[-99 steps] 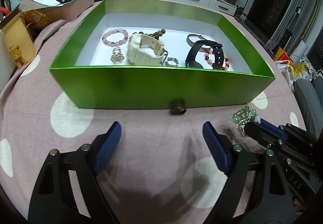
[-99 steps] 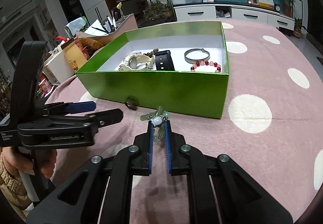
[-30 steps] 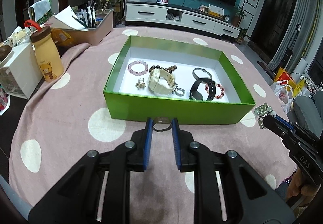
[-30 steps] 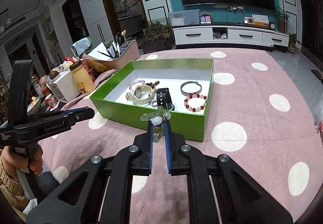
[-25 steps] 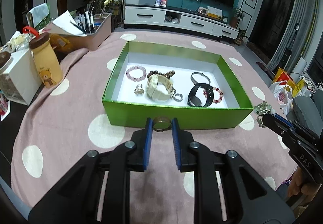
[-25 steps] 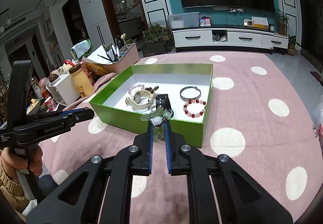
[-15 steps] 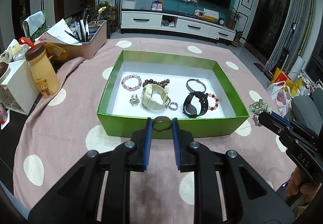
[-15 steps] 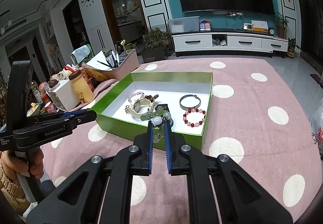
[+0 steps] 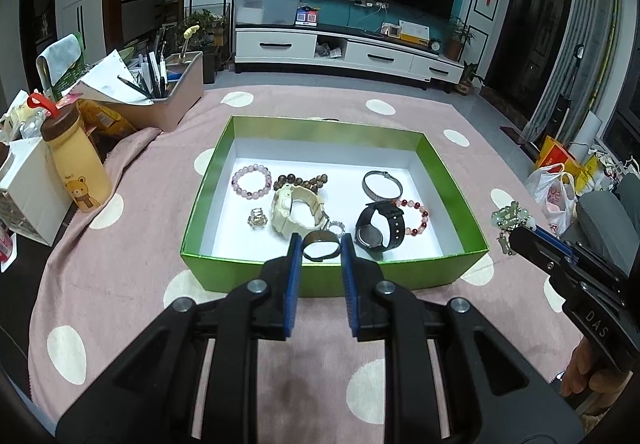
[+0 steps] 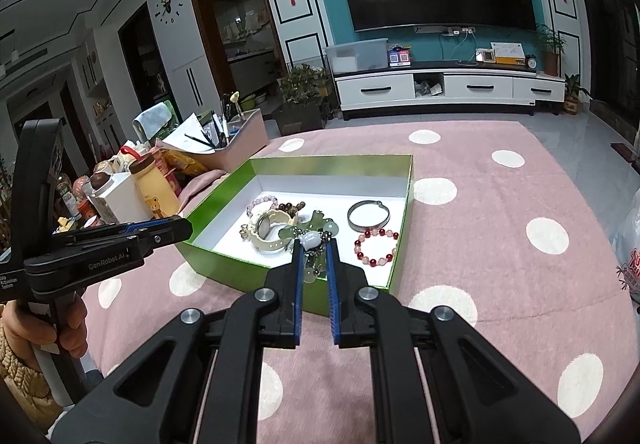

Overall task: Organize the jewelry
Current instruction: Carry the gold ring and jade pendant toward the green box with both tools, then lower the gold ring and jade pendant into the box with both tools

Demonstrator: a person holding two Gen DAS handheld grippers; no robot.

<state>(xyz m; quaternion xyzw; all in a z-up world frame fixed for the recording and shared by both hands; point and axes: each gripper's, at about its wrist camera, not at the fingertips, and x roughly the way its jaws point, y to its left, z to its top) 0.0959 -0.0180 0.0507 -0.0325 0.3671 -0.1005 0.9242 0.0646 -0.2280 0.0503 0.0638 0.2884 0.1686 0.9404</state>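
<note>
A pink polka-dot tablecloth (image 9: 132, 284) fills the lower frame of both views. At centre frame a green box (image 9: 456, 184) with a white floor is seen, in which a cream watch (image 9: 294, 206), a black watch (image 9: 376, 230) and beaded bracelets are laid. The left gripper (image 9: 321, 249) is clamped on a dark ring (image 9: 320, 249) at lower centre, above the box's near wall. The right gripper (image 10: 313, 246) is clamped on a pale-green jade bead charm (image 10: 310, 234) at centre.

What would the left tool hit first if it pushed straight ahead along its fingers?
Probably the white floor of the green box, near the cream watch; the left tool, gripping a ring, seems to clear the near wall, though depth is unclear.
</note>
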